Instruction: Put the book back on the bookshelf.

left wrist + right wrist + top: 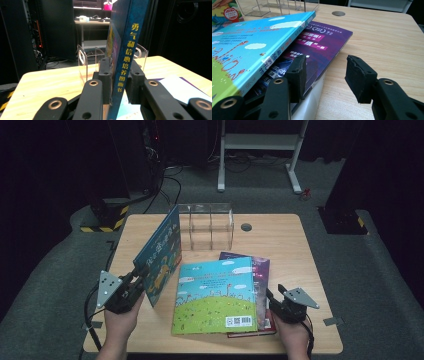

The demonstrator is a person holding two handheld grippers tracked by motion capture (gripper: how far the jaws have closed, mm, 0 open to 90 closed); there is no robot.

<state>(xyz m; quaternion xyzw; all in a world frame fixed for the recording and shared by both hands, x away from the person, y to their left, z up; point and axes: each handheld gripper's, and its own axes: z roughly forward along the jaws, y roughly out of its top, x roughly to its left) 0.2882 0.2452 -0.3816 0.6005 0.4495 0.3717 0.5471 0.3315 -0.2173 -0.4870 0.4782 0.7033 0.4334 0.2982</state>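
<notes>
My left gripper (140, 276) is shut on the lower spine of a blue picture book (161, 254), which stands upright and tilted at the table's left. In the left gripper view both pads (105, 72) press the blue book (126, 50) with yellow lettering on its spine. A sky-blue and green book (216, 295) lies flat on a purple book (262, 269) at the table's front. My right gripper (276, 293) sits open at that stack's right edge. In the right gripper view my right gripper (325, 72) has one jaw over the purple book (322, 42) and the other over bare table.
A clear acrylic divider rack (206, 226) stands at the back of the wooden table (295, 250), just behind the upright book. A round cable hole (246, 226) lies right of the rack. Dark floor, cables and a white frame (260, 142) lie beyond the table.
</notes>
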